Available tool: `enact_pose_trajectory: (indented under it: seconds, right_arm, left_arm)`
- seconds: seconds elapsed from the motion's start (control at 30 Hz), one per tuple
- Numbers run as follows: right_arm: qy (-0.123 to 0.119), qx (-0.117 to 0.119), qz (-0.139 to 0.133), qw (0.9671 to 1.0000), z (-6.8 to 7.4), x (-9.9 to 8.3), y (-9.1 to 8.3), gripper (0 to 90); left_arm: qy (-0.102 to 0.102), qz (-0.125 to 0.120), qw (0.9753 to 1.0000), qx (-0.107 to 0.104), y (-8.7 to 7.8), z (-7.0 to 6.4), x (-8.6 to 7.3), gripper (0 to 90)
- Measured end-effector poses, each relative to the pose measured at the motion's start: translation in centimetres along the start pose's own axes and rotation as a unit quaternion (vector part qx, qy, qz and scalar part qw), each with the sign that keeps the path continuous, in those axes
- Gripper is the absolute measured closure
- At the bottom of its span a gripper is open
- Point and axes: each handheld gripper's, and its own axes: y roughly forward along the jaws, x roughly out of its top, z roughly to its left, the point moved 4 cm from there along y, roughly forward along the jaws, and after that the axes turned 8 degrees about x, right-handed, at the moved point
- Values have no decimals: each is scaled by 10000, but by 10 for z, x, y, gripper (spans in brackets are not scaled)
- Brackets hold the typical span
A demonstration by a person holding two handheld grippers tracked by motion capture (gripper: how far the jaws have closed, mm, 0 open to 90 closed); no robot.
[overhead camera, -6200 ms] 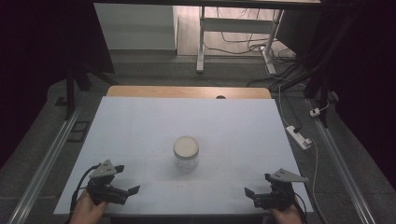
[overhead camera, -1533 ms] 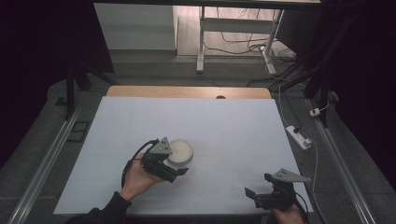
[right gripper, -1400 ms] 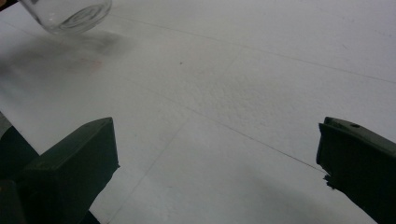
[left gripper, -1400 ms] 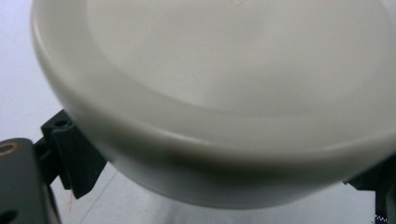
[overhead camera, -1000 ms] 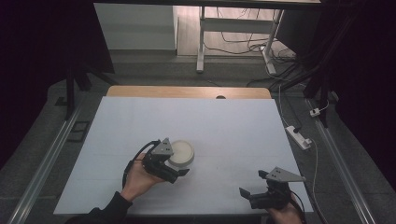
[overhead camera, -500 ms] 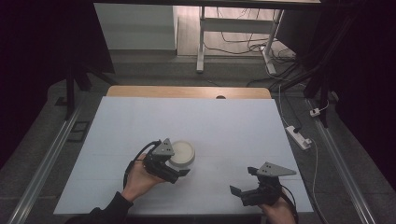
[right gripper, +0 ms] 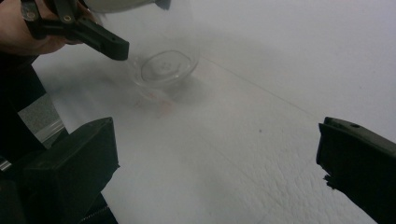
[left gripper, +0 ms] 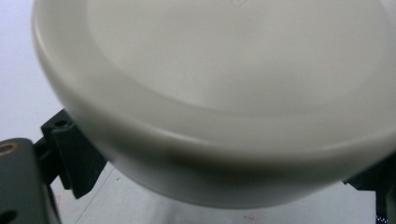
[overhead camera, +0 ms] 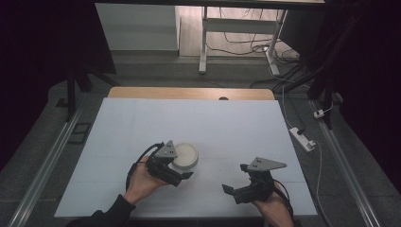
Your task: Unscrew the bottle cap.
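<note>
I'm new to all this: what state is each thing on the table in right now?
Jar: clear, standing upright on the table.
Lid: cream, on top of the jar.
Left gripper: jaws set around the jar just under the lid.
Right gripper: jaws open, empty, apart from the jar.

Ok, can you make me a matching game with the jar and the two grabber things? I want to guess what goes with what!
Things:
1. lid
2. left gripper
3. right gripper
4. jar

States:
A. jaws wide apart, nothing between them
B. see-through glass
C. cream white and round
D. jaws on either side of the jar, under its lid

Pairs: 1-C, 2-D, 3-A, 4-B
</note>
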Motion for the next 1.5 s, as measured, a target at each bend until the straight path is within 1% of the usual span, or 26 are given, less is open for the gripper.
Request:
enact_pose_trajectory:
  seconds: [0.13, 0.17, 0.2, 0.23, 0.27, 0.3, 0.33, 0.47, 0.63, 0.7, 0.77, 0.93, 1.0, 1.1, 1.2, 1.33, 1.5]
  right_arm:
    - [-77, 110, -32, 9999, 4, 11, 6, 0]
    - [-59, 158, -24, 9999, 5, 13, 8, 0]
    - [-59, 158, -24, 9999, 5, 13, 8, 0]
    - [-95, 250, -29, 9996, 6, 18, 11, 0]
    - [-95, 250, -29, 9996, 6, 18, 11, 0]
    - [-220, 265, -52, 9994, 8, 23, 15, 0]
    - [-289, 251, -44, 9993, 9, 26, 17, 0]
    - [-433, 294, -52, 9986, 13, 36, 26, 0]
    - [-504, 453, -74, 9977, 19, 47, 37, 0]
    - [-513, 506, -79, 9974, 21, 51, 41, 0]
    - [-533, 511, -50, 9973, 22, 55, 46, 0]
    - [-634, 563, -53, 9964, 27, 67, 59, 0]
    - [-681, 621, -57, 9957, 29, 71, 64, 0]
    - [-766, 689, -43, 9947, 34, 75, 73, 0]
    - [-864, 662, -40, 9941, 36, 78, 80, 0]
    - [-880, 648, -70, 9940, 34, 79, 87, 0]
    - [-904, 685, -52, 9935, 33, 79, 94, 0]
  left_arm:
    - [18, 1, 10000, -22, 1, -1, 0, 73]
    - [25, 3, 10000, -27, 1, -1, 0, 73]
    - [33, 6, 10000, -31, 1, -1, 0, 73]
    - [34, 8, 10000, -40, 1, -2, 1, 73]
    - [33, 5, 10000, -39, 1, -2, 1, 73]
    - [34, 1, 10000, -46, 1, -3, 1, 73]
    - [35, 1, 10000, -51, 2, -3, 1, 73]
    - [58, 16, 10000, -79, 2, -5, 1, 73]
    - [38, -8, 10000, -91, 3, -6, 2, 73]
    - [66, 0, 9999, -95, 3, -7, 2, 73]
    - [106, 20, 9999, -103, 2, -7, 2, 73]
    - [103, 5, 9999, -109, 3, -9, 3, 73]
    - [108, 7, 9999, -108, 3, -9, 3, 73]
    - [114, 21, 9999, -126, 4, -10, 3, 73]
    - [138, 31, 9998, -146, 4, -10, 4, 73]
    - [130, 30, 9997, -190, 4, -12, 4, 73]
    - [144, 49, 9996, -226, 6, -13, 5, 73]
